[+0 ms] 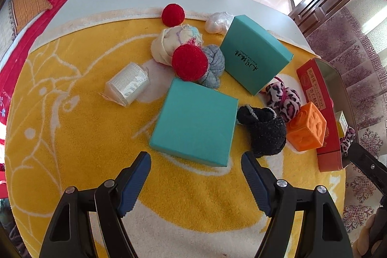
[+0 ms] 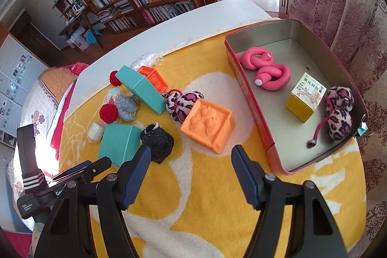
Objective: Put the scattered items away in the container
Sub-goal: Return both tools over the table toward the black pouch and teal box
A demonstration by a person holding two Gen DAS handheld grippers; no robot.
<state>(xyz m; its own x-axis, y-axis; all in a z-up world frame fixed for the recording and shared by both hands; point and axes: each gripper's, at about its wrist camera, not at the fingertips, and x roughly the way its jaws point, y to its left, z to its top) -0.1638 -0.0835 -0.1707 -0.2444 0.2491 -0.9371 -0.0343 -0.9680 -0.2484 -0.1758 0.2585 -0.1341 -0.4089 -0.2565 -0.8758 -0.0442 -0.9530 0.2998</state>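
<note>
- Landmark: the red tin (image 2: 251, 98), an open container at the right edge of the yellow towel (image 2: 193, 197). It already holds two knotted pink foam rollers (image 2: 266, 71), a small yellow carton (image 2: 304, 98) and a leopard-print pair of balls (image 2: 338, 113).
- Left gripper (image 1: 196, 175) — jaws spread, nothing between them. Just ahead of its fingertips lies the near teal box (image 1: 196, 120), well to the left of the tin, with the black sock ball (image 1: 263, 129) and the orange block (image 1: 306, 129) between box and tin.
- The box's top face is roughly square, with no clear long axis; it sits slightly skewed to the jaws and looks about as wide as their gap, so I judge the fit tight.
- Right gripper (image 2: 191, 171) — jaws likewise spread and empty. The orange block (image 2: 208, 127) lies straight ahead of them, just left of the tin's long wall and apart from it.
- Judgement: the right hand is nearer the tin, and the block is its short carry; the left hand's box has farther to travel.
</note>
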